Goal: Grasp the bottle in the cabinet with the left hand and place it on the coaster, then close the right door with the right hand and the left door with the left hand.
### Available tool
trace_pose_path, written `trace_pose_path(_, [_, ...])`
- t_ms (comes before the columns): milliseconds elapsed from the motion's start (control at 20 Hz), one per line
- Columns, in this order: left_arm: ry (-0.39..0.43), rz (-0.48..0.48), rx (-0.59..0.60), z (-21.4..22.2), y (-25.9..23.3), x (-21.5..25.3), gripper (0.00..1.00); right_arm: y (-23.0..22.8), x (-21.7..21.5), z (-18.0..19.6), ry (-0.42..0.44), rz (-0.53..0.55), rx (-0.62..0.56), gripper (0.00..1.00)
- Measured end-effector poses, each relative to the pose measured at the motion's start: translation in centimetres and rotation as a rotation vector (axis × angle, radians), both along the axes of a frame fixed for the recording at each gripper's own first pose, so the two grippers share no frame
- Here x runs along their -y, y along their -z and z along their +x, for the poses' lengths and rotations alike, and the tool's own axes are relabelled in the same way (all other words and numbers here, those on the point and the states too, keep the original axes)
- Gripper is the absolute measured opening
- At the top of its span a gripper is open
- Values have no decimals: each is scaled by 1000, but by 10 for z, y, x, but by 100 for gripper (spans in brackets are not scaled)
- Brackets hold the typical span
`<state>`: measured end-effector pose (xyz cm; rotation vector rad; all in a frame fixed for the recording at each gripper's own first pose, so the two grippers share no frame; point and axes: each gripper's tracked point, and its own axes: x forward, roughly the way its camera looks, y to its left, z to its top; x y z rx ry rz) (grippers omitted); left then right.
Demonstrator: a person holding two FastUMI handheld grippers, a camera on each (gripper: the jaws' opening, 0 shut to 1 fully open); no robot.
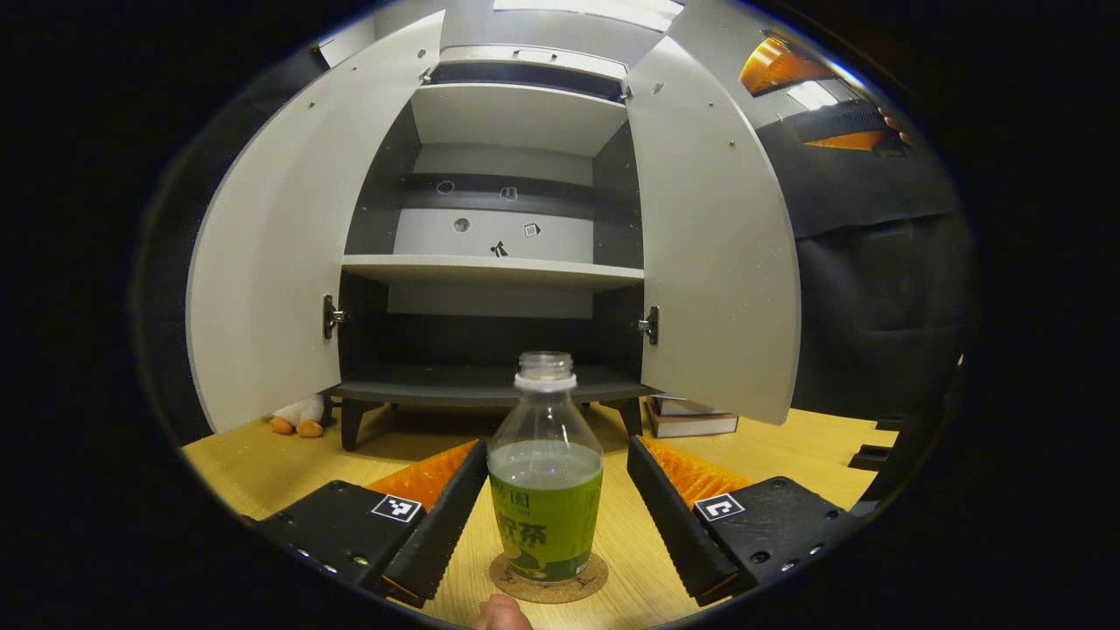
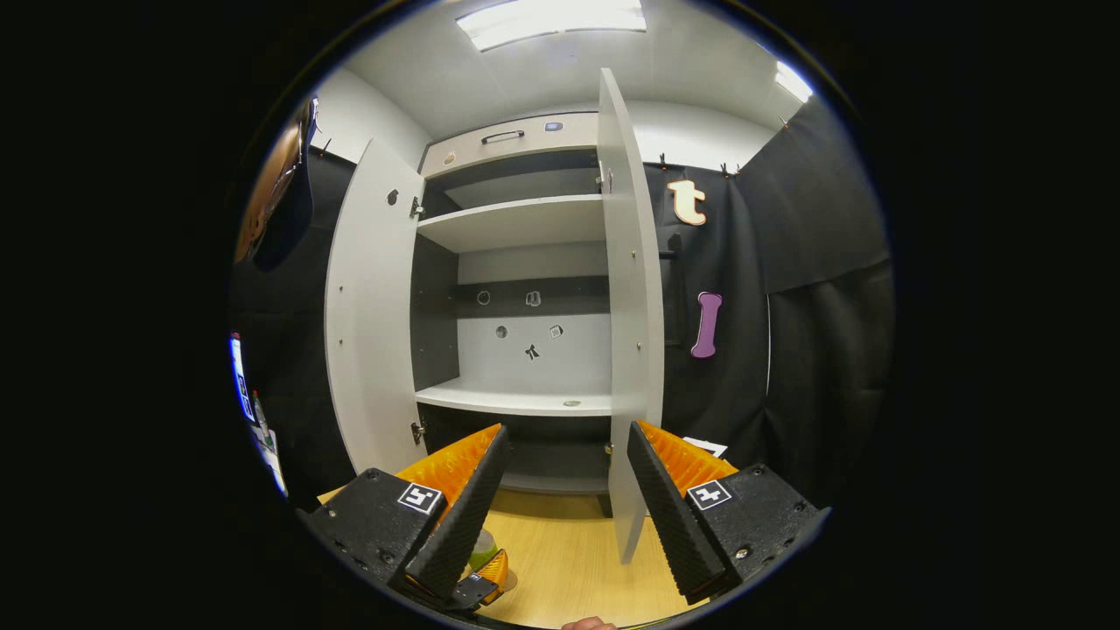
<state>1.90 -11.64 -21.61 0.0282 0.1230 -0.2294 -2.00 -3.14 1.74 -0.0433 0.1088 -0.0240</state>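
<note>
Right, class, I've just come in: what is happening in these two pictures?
A person works a claw in each hand in front of an open cabinet. The bottle of green drink stands upright on the round coaster on the wooden table, between the open fingers of the left claw, which do not touch it. The right claw is open, facing the right door. Both doors stand open.
</note>
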Motion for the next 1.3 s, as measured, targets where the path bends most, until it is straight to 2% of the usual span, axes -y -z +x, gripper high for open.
trace_pose_path(350, [10, -53, 57, -6, -81, -8, 97, -4, 0, 2, -12, 21, 39, 84])
trace_pose_path(600, [19, -96, 10, -11, -127, -25, 95, -37, 28, 6, 29, 9, 136, 84])
trace_pose_path(700, [-2, -96, 6, -14, -138, -36, 95, -57, 50, 12, 59, -10, 169, 84])
trace_pose_path(750, [-13, -88, 10, -16, -141, -43, 100, -69, 65, 17, 89, -24, 184, 84])
trace_pose_path(800, [-23, -74, 17, -18, -144, -49, 95, -81, 80, 22, 124, -41, 194, 84])
trace_pose_path(1000, [-43, -22, 37, -25, -150, -63, 95, -128, 145, 55, 253, -44, 219, 84])
trace_pose_path(1200, [-79, -3, 76, -25, -159, -74, 95, -129, 191, 96, 296, -15, 194, 83])
trace_pose_path(1300, [-105, -4, 88, -21, -161, -79, 95, -123, 192, 113, 275, 40, 172, 84])
